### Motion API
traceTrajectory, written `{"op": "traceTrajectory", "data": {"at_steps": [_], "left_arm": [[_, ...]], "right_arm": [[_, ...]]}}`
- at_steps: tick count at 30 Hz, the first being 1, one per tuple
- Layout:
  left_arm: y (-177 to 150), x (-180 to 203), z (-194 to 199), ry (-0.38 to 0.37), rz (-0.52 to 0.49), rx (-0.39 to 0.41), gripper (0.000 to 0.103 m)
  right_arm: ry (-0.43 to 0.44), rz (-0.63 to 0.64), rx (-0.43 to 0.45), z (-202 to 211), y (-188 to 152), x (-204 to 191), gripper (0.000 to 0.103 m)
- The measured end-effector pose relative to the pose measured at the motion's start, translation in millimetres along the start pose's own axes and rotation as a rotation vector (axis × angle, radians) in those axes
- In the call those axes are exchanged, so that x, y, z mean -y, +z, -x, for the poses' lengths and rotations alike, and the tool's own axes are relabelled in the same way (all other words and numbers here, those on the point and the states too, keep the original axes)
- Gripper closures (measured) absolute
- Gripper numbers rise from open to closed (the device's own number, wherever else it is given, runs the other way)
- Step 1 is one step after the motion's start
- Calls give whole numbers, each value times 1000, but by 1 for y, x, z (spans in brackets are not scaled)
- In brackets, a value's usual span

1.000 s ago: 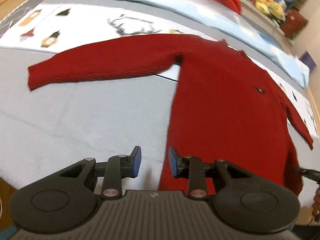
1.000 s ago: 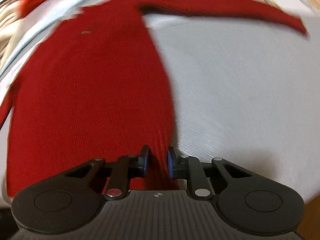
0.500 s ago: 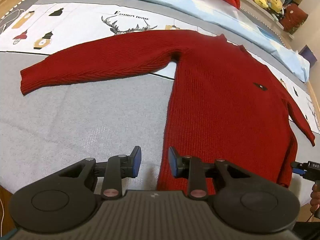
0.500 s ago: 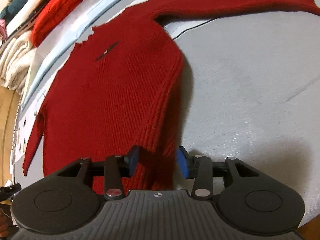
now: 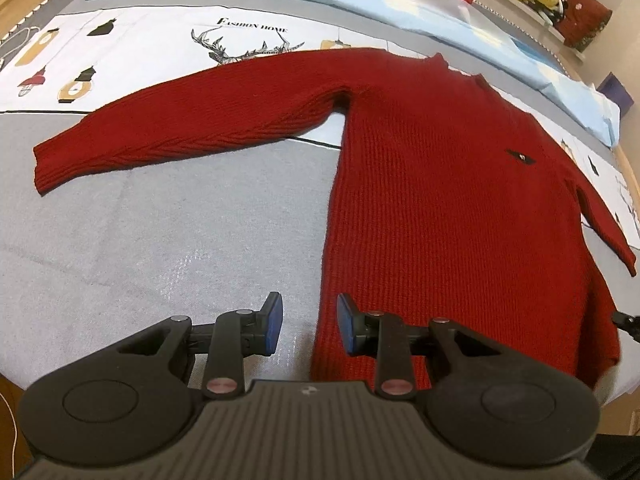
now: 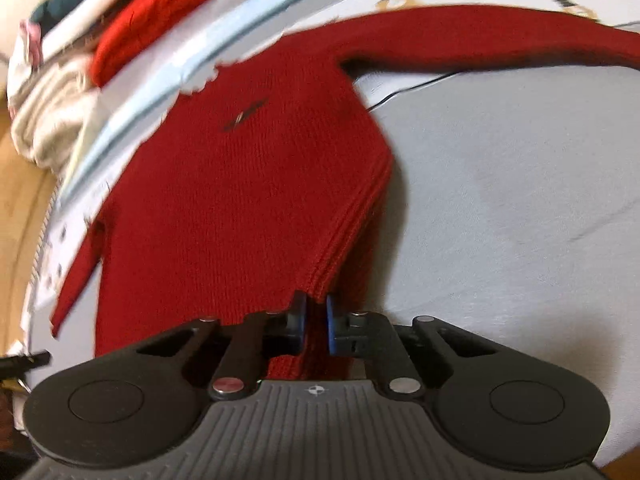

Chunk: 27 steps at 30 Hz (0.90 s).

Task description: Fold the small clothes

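A red knitted sweater [image 5: 440,208] lies front-up and mostly flat on a grey bed cover [image 5: 160,248], neckline away from the cameras, hem nearest them. Its knit is ribbed, with a chevron pattern along the sleeves, and a small dark diamond-shaped badge [image 5: 520,157] sits on the chest. One sleeve [image 5: 180,128] stretches straight out sideways, reaching onto a white printed strip of the cover; the other [image 5: 604,220] angles down and away from the body. At one hem corner [image 6: 320,280] the side edge is lifted off the cover and bunched into a ridge.
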State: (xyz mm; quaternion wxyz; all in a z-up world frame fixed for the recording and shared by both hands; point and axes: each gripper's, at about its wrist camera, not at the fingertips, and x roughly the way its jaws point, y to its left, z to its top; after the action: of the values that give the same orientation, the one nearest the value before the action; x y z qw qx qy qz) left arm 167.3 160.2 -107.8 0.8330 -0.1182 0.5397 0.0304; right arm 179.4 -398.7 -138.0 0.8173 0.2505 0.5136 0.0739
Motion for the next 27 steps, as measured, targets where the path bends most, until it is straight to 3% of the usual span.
{"op": "traceTrajectory", "data": {"at_steps": [5,7,9,11,12,13,14,17,20,22,24,25,27], "left_arm": [[-4,7,-10,13,-45,-49,70],[-7,10,-16,10,-56,-73,65],[-8,10,-24,2,-50,-106,62],[-10,8,-32,-5,-30,-138,62],[-12,7,-36,-3,-22,-153,62],[-14,6,-42,3,-14,-174,62],[-16,6,-46,10,-13,-193,62],[-22,11,-59,14,-36,-243,62],[-29,21,-70,22,-94,-276,62],[-35,28,-76,44,-152,-299,63],[-41,35,-80,53,-212,-311,70],[-43,38,-79,42,-235,-305,85],[-45,42,-74,32,-285,-280,93]], "right_arm": [[-235,-55,-17,20,-3,56,101],[-262,-88,3,25,-4,68,97],[-234,-79,15,25,-4,67,97],[-190,-67,-8,17,-4,62,85],[-179,-52,-33,11,-6,58,69],[-186,-23,-59,5,-8,52,61],[-203,18,-86,-2,-11,45,60],[-273,150,-158,-23,-16,27,60],[-298,196,-160,-25,-19,17,63],[-294,196,-157,-21,-18,18,80],[-279,181,-146,-15,-18,22,92],[-269,169,-140,-12,-17,23,93],[-258,165,-127,-8,-17,21,94]]}}
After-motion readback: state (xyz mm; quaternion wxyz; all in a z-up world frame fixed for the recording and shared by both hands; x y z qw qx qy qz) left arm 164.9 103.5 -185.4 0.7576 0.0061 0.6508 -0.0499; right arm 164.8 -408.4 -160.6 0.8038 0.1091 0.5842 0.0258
